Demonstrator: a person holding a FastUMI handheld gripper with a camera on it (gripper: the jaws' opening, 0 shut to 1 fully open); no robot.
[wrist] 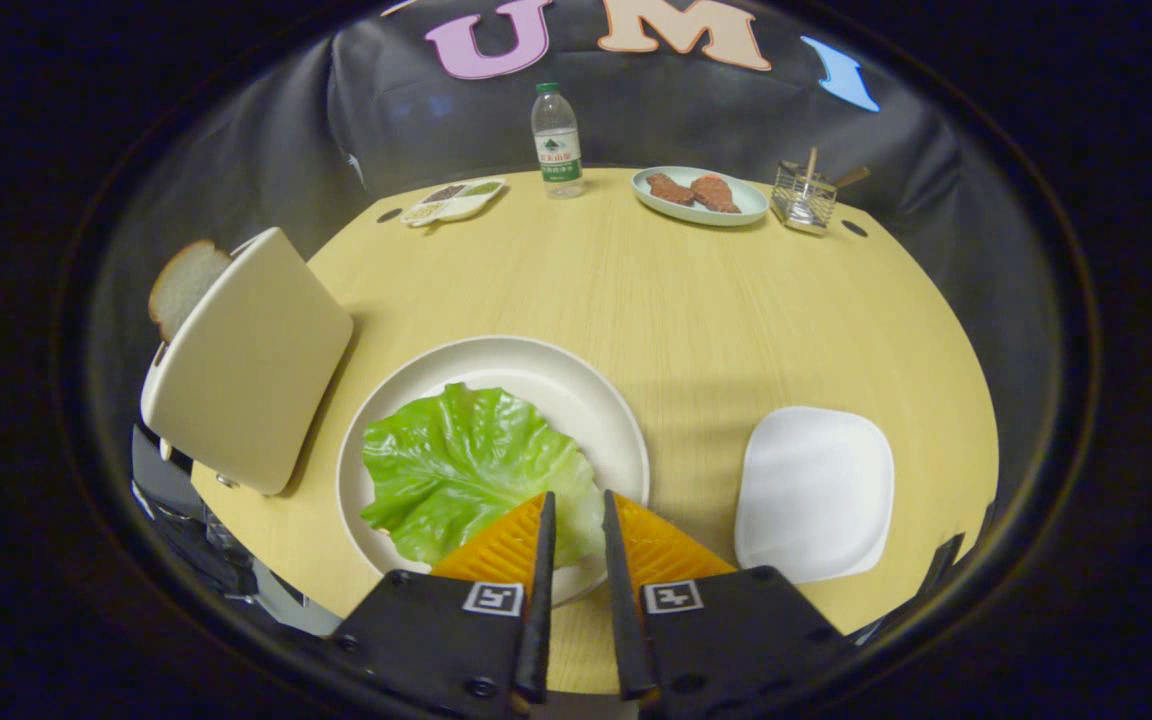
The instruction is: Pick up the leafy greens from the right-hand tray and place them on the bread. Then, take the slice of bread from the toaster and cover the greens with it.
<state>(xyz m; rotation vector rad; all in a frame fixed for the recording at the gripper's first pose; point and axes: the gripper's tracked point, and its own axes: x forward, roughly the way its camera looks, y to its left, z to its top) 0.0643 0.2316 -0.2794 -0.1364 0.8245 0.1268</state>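
The gripper (578,515) hovers low over the near rim of the round plate (576,385), its two fingers parted by a narrow gap and holding nothing; only the near edge of the lettuce and a strip of plate rim show between the tips. One lettuce leaf (466,465) lies flat on that plate, just ahead of the fingers toward 11 o'clock, its long axis running from about 11 o'clock down to 5 o'clock, with the frilled edge nearest the fingertips; whatever lies under the leaf is hidden. At 3 o'clock from the plate, apart from it, sits one square white tray (816,490), bare. At 9 to 10 o'clock stands one cream toaster (246,360), tilted in the fisheye, with a single slice of bread (184,285) sticking up from its far side. Well beyond, along the far edge of the wooden table (696,310), are one divided condiment dish (454,200) at 11 o'clock, one water bottle (557,140) at 12, one pale oval plate (701,205) carrying two brown meat pieces (693,191) at 1, and one clear holder (804,195) with sticks beside it.
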